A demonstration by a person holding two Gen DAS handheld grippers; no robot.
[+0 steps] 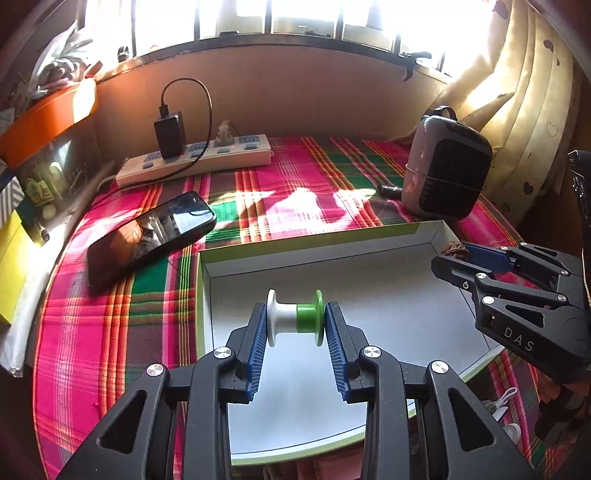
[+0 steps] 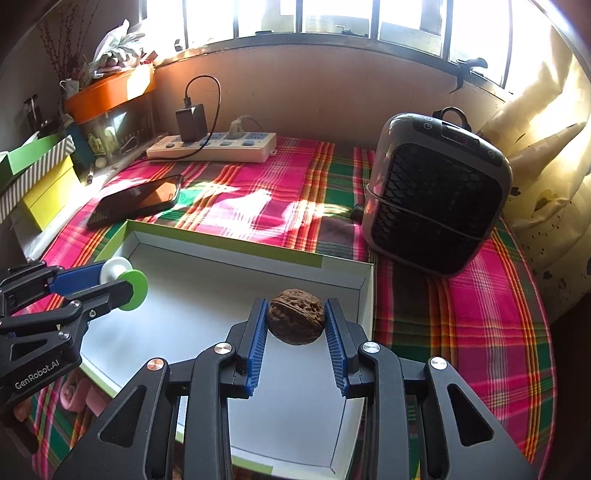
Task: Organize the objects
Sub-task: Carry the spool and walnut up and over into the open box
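Both grippers hang over the shallow white box with green edging, which looks like the collecting place for the loose items. The left gripper has its jaws pinching the white-and-green spool end to end, flange against each blue pad, so the spool lies crosswise and cannot roll out; it sits above the box's left half, and whether it touches the floor is unclear. The right gripper has its jaws pinching a walnut across its width, above the box's right half near the right wall, apparently clear of the floor. Held this way, each piece seems ready to be let go inside the box. The box rests on a bright pink, green and orange plaid cloth covering the counter, sunlit in patches. Toward the far edge lie a power strip with a black charger; a phone lies at the left, a small grey heater stands at the right, under a barred window.
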